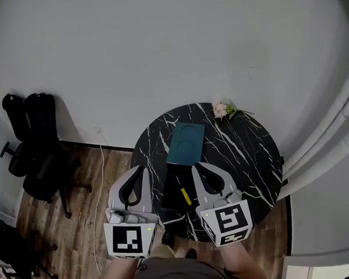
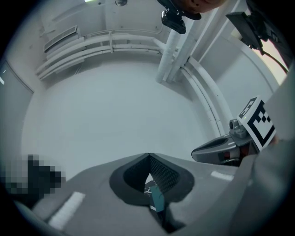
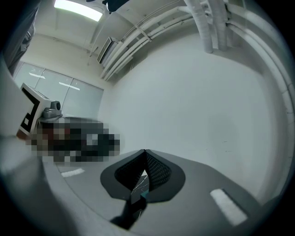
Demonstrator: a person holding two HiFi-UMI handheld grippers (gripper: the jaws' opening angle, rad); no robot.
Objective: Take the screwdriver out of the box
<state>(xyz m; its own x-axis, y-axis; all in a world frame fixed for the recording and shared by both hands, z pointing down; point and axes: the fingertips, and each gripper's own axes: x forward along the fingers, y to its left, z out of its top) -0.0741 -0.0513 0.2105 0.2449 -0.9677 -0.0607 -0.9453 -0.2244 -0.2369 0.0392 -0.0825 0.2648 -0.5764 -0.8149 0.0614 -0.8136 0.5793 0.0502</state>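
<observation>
the screwdriver [image 1: 184,195], yellow-handled, lies flat in the open black box [image 1: 170,192] on the marble table [image 1: 246,155]. its long axis runs from the near edge toward the wall, and its tip end is hard to make out. the left gripper [image 1: 140,169] and right gripper [image 1: 199,165] flank the box, each with jaws pressed together on nothing. a teal lid [image 1: 185,143] lies just beyond the box.

Screwdriver [image 1: 184,195], yellow-handled, lies flat inside the open black box [image 1: 171,189], between the jaws of the left gripper [image 1: 140,169] and right gripper [image 1: 200,166], held by neither.
</observation>
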